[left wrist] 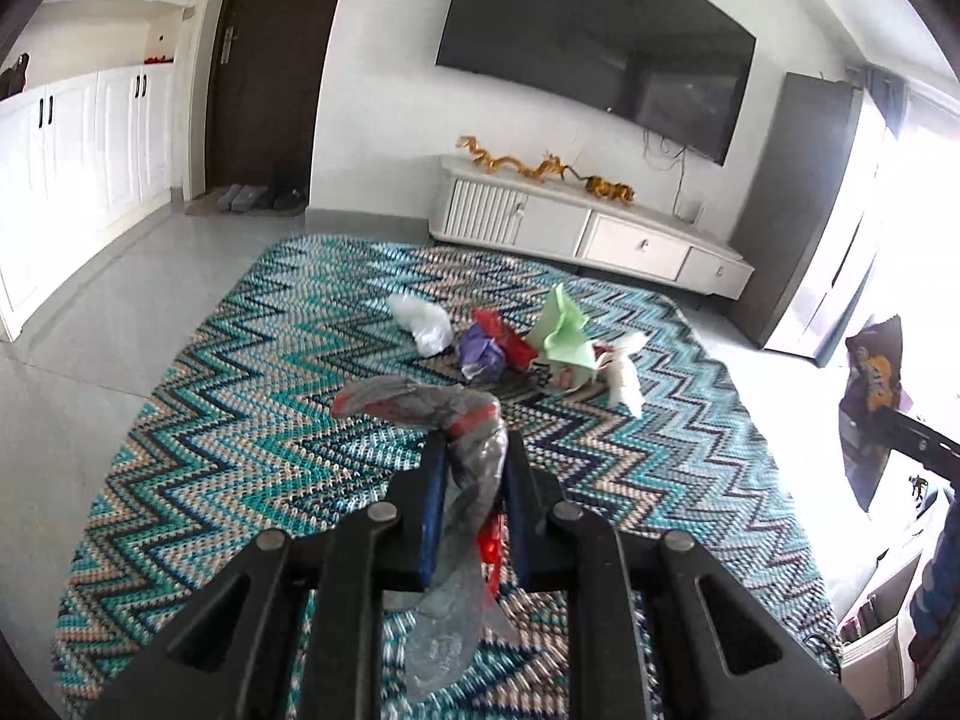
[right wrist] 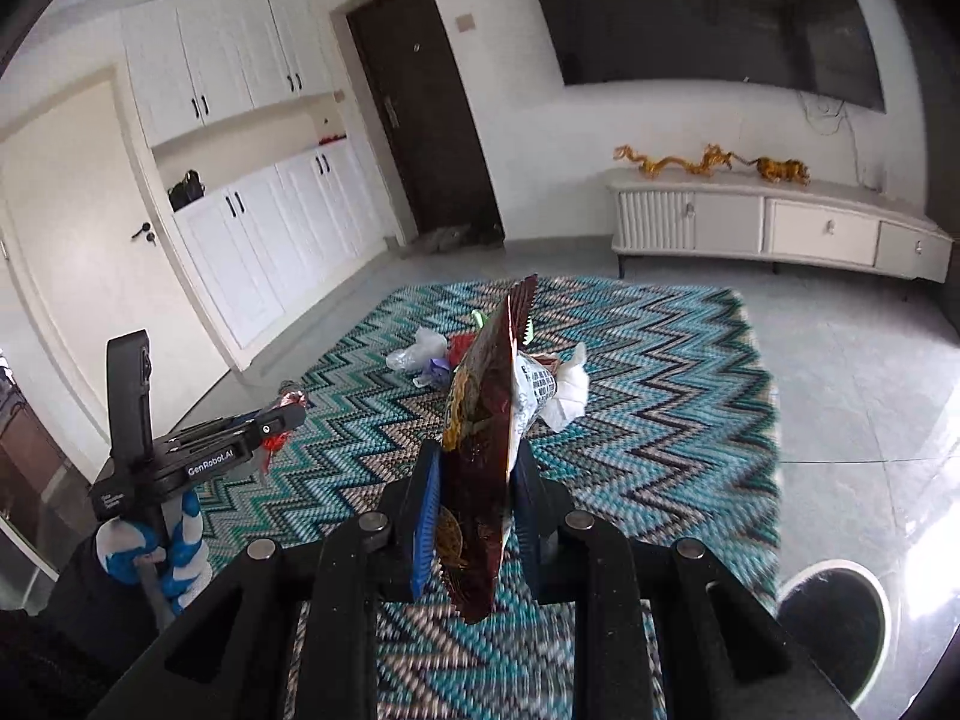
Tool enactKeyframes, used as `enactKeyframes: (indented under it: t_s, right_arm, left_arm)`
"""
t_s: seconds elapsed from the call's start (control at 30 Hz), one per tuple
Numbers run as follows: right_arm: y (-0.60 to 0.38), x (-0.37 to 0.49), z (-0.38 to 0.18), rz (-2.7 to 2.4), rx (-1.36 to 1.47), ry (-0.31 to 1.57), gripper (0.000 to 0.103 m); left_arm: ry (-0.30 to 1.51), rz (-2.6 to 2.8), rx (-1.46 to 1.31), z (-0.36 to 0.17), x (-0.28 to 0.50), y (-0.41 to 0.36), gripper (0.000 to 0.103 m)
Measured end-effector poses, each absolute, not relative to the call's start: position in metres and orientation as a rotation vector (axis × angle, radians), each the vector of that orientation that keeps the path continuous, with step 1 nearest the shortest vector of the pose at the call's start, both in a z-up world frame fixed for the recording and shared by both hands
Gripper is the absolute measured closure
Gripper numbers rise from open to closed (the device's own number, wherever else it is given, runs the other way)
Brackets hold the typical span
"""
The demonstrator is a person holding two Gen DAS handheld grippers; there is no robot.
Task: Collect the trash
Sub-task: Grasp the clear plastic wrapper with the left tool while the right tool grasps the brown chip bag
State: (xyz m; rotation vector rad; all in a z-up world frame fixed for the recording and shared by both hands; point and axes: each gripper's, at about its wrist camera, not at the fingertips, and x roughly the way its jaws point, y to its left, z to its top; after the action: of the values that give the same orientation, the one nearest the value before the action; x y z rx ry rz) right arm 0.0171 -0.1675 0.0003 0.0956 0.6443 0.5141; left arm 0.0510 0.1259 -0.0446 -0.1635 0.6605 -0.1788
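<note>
Both grippers are clamped on trash — left gripper [left wrist: 474, 450] pinching a clear wrapper [left wrist: 420, 399], right gripper [right wrist: 474, 468] a dark snack bag [right wrist: 483, 420] — above the rug [left wrist: 240, 420]; either thin, slippery film could slide free.

Crumpled trash pile [left wrist: 516, 348] on rug; two wrappers apparently lifted.

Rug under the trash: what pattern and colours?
The rug has a zigzag chevron weave in teal, dark blue and beige; clearest in the left wrist view.
</note>
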Motion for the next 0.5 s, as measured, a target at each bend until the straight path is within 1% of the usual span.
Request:
enactKeyframes:
  t_s: [0.27, 0.5]
  right_arm:
    - [-0.197, -0.050, 0.030, 0.448, 0.107, 0.553, 0.081]
    - [-0.231, -0.102, 0.050, 0.373, 0.120, 0.477, 0.081]
  left_arm:
    - [0.572, -0.215, -0.150, -0.004, 0.014, 0.118, 0.086]
    - [0.497, -0.284, -0.122, 0.031, -0.017, 0.095, 0.086]
